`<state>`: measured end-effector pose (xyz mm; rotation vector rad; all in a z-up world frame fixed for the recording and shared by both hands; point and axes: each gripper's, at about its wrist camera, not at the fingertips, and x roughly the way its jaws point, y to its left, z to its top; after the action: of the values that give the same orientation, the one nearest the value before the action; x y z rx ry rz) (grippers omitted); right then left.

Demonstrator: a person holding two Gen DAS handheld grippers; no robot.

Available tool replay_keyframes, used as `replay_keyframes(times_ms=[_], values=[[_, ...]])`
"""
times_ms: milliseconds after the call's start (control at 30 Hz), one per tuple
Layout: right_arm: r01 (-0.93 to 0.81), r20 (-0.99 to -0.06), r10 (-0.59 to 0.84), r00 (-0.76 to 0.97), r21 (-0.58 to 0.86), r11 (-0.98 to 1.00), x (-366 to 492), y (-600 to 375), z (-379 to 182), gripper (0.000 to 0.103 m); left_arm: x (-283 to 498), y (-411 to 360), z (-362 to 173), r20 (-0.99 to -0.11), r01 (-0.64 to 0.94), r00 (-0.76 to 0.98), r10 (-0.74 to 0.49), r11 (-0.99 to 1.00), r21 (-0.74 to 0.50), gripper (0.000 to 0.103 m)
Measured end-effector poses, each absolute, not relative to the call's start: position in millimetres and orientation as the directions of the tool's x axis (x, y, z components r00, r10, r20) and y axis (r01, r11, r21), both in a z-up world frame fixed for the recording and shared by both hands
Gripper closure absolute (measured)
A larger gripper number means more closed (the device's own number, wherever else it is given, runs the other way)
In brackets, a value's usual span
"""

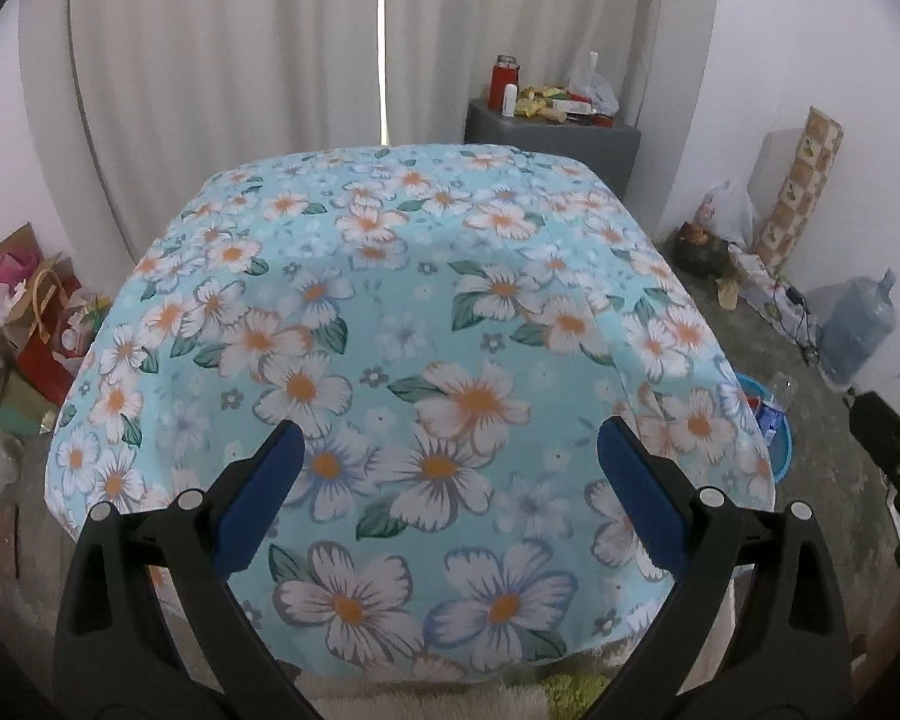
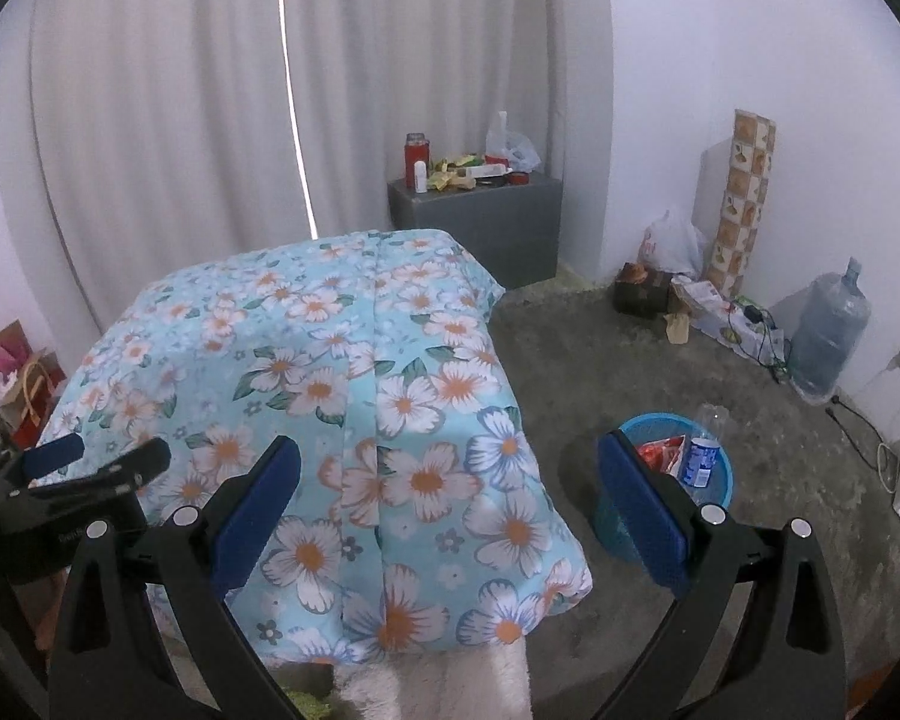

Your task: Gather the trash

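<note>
A table draped in a light-blue floral cloth (image 1: 426, 360) fills the left wrist view, and no trash lies on it. My left gripper (image 1: 450, 480) hovers open above the cloth's near part, holding nothing. In the right wrist view my right gripper (image 2: 450, 486) is open and empty too, over the cloth's (image 2: 306, 360) right corner. Low on the floor to the right stands a blue mesh bin (image 2: 714, 468) holding a red wrapper (image 2: 660, 453) and a plastic bottle (image 2: 703, 450). The bin (image 1: 777, 450) peeks out past the table's right edge in the left wrist view.
A grey cabinet (image 2: 498, 216) with a red jar and snack wrappers stands by the curtain. A large water jug (image 2: 828, 336), a white plastic bag (image 2: 672, 243), a tiled board and cables line the right wall. Gift bags and paper (image 1: 24, 312) crowd the left floor.
</note>
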<state>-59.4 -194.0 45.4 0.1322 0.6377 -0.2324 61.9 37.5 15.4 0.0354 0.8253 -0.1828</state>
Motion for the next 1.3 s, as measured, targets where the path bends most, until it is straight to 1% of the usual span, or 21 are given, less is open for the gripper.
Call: replay_keyframes(times_ms=[833,1300], values=[[0.237,-0.619,-0.162,0.768,0.04,0.971,-68.3,-201.1,39.9,0.007,53.3,24.3,9.3,-0.782,0.165,0.617,-0.083,0.986,0.025,0.009],[0.241,-0.66,-0.151,0.736,0.048,0.969,-69.0,-211.8,28.9,0.007,53.4,22.4,5.4,-0.798,0.164,0.598,-0.073,0.986,0.032,0.009]])
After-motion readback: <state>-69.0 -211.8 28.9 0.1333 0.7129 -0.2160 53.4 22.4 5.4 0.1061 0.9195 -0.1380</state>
